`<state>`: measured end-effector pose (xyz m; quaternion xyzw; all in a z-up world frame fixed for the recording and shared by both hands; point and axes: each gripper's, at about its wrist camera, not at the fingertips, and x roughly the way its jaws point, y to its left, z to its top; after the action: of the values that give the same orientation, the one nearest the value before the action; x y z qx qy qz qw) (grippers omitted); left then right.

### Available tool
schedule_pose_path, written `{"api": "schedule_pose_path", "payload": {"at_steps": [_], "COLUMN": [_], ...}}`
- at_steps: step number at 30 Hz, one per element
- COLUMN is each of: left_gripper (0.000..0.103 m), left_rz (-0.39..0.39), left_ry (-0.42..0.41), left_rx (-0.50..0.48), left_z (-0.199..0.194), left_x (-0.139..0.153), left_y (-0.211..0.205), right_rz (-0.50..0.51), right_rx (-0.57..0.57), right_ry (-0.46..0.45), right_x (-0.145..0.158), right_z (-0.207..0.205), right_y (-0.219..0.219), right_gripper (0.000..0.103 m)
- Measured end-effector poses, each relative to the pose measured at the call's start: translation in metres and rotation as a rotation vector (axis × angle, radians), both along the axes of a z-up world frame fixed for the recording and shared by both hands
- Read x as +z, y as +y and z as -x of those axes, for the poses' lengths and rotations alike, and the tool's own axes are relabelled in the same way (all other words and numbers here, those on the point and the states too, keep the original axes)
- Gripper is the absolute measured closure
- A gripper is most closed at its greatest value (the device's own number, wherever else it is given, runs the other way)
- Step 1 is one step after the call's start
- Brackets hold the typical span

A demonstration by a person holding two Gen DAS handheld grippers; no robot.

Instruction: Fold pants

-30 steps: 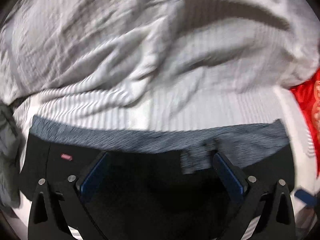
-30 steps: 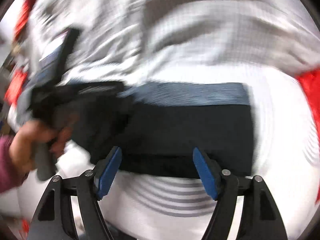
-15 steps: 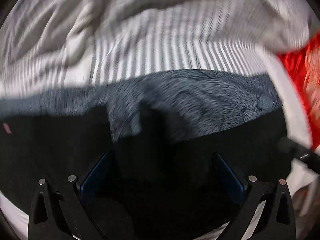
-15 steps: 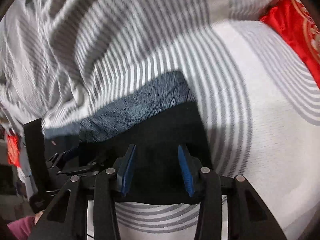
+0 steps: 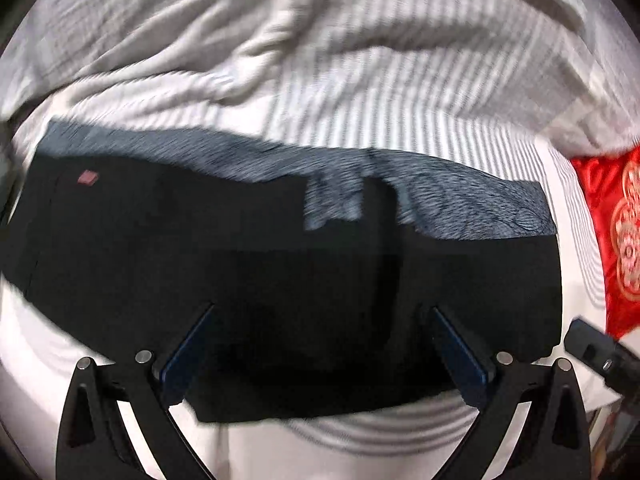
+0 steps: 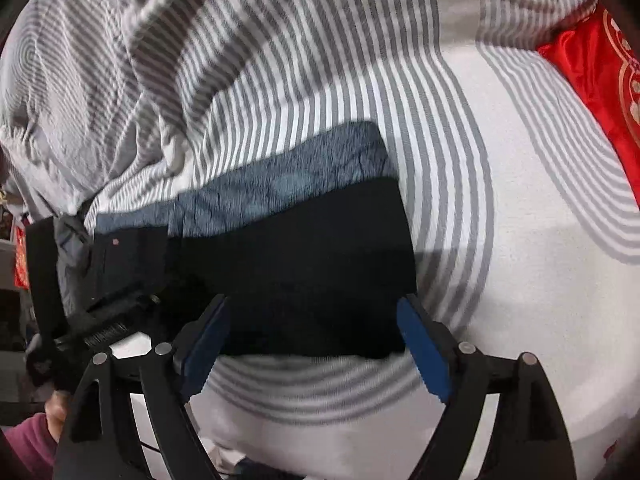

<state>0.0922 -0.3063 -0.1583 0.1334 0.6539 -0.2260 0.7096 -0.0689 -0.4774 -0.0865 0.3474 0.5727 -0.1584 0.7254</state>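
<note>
Black pants with a grey fleecy lining strip along their far edge lie folded flat on the striped sheet. My left gripper points down over them, open, with the cloth below its blue pads and nothing pinched. In the right wrist view the pants fill the middle. My right gripper hangs over their near edge. Its jaws are opening, and the hem lies between the pads unpressed. The left gripper shows at the pants' left end, held by a hand.
A grey-and-white striped bed sheet lies under everything, and a rumpled striped quilt is bunched beyond the pants. A red embroidered cushion sits at the right. A maroon sleeve is at the lower left.
The right gripper's jaws stood narrow over the pants' near edge half a second ago and are wide now. The pants have settled flat, and both grippers have shifted over them.
</note>
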Motion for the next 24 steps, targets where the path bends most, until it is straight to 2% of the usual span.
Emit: {"api": "schedule_pose_path", "payload": {"at_steps": [4, 8, 13, 16, 19, 22, 24], "left_gripper": [0.000, 0.000, 0.000, 0.000, 0.000, 0.000, 0.000], "left_rz": [-0.002, -0.019, -0.076, -0.081, -0.091, -0.100, -0.097], "left_ry": [0.023, 0.026, -0.031, -0.044, -0.038, -0.042, -0.039], "left_rx": [0.121, 0.208, 0.264, 0.301, 0.322, 0.312, 0.304], "left_z": [0.009, 0.018, 0.025, 0.025, 0.024, 0.019, 0.015], "left_x": [0.006, 0.013, 0.021, 0.024, 0.020, 0.017, 0.016], "left_y": [0.032, 0.058, 0.075, 0.089, 0.103, 0.116, 0.124], "right_rz": [0.014, 0.035, 0.060, 0.151, 0.265, 0.280, 0.284], "right_rx": [0.069, 0.123, 0.206, 0.269, 0.308, 0.329, 0.406], "right_ry": [0.019, 0.001, -0.029, -0.019, 0.033, 0.077, 0.132], "right_x": [0.002, 0.012, 0.019, 0.016, 0.003, -0.018, -0.037], "right_z": [0.002, -0.005, -0.041, -0.074, -0.108, -0.130, -0.140], "right_y": [0.014, 0.022, 0.035, 0.045, 0.050, 0.060, 0.083], "right_gripper": [0.016, 0.016, 0.016, 0.016, 0.016, 0.016, 0.016]}}
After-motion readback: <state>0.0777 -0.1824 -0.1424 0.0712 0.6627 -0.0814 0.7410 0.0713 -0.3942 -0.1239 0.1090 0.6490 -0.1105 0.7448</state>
